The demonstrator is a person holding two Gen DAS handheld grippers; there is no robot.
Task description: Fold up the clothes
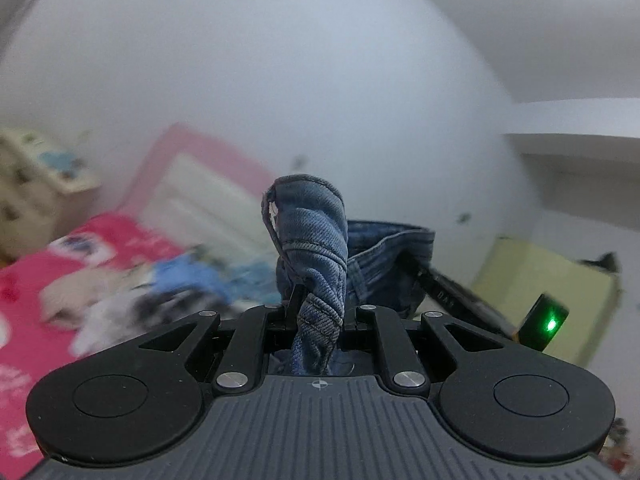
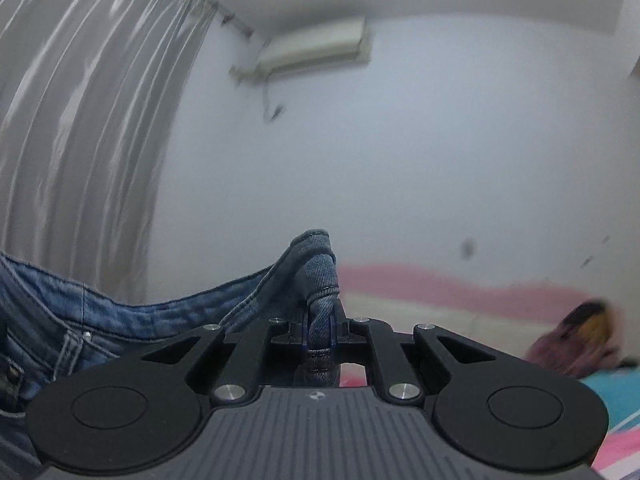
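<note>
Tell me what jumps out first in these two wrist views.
The blue jeans: a bunched wad of denim stands up between the shut fingers of the left gripper, and the right gripper is clamped on another denim edge, with the waistband trailing off to the left in its view. Behind, a bright pink bedspread with blurred clothes fills the lower left of the left view; a curtain and air conditioner sit high in the right view.
</note>
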